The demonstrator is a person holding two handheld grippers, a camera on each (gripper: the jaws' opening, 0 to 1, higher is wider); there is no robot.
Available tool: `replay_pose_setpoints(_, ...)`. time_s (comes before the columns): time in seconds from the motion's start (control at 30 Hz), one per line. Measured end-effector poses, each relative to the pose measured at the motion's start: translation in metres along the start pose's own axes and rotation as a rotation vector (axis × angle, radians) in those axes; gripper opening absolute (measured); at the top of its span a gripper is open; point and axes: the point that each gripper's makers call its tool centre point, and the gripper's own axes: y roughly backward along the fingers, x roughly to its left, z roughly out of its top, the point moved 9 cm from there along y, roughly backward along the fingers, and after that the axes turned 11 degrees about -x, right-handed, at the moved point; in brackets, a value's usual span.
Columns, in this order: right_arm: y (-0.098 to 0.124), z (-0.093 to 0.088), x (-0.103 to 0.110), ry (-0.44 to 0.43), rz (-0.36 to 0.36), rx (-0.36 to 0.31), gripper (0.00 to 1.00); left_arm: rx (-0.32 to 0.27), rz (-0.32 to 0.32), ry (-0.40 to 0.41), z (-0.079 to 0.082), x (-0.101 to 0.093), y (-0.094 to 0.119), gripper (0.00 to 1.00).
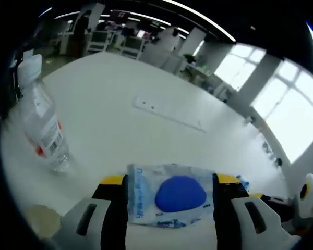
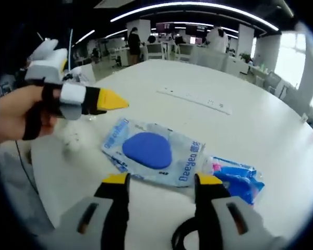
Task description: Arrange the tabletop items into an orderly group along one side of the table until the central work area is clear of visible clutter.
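Round white table (image 2: 261,130) in open-plan office; left gripper (image 1: 169,195) grasps clear blue-print packet (image 1: 169,195); right gripper (image 2: 159,182) released.

In the left gripper view we have open white table (image 1: 146,140) through the centre and right; a clear bottle (image 1: 41,125) blocks the left edge. In the right gripper view, the wipes packet (image 2: 151,151), a blue pack (image 2: 237,179) beside it and the left gripper (image 2: 83,101) at upper left obstruct us.

An open office is seen beyond the white tabletop (image 1: 120,130): bright windows (image 1: 281,109), ceiling light strips (image 2: 193,6), distant desks (image 2: 161,49).
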Motion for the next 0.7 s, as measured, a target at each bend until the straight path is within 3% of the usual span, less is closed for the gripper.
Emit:
replay_pose_setpoints(0.13, 0.011, -0.005, 0.002, -0.048, 0.014, -0.001, 0.58, -0.013, -0.026, -0.016, 0.004, -0.001, 0.008, 0.75)
replay_pose_setpoints(0.27, 0.018, -0.01, 0.001, -0.1, 0.023, -0.013, 0.76, -0.022, -0.053, -0.03, 0.005, -0.005, 0.016, 0.88)
replay_pose_setpoints(0.4, 0.03, -0.013, 0.0, -0.118, 0.023, -0.039, 0.87, -0.02, -0.085, -0.016, 0.004, -0.011, 0.028, 0.96)
replay_pose_setpoints(0.5, 0.039, -0.013, 0.0, -0.146, 0.035, -0.073, 0.93, -0.017, -0.104, -0.015, 0.0, -0.015, 0.04, 0.96)
replay_pose_setpoints(0.57, 0.044, -0.015, 0.0, -0.213, 0.033, -0.081, 0.94, -0.008, -0.102, -0.047, -0.004, -0.014, 0.047, 0.96)
replay_pose_setpoints(0.7, 0.05, -0.019, 0.0, -0.181, 0.03, -0.058, 0.95, 0.008, -0.099, -0.066, -0.009, -0.011, 0.057, 0.96)
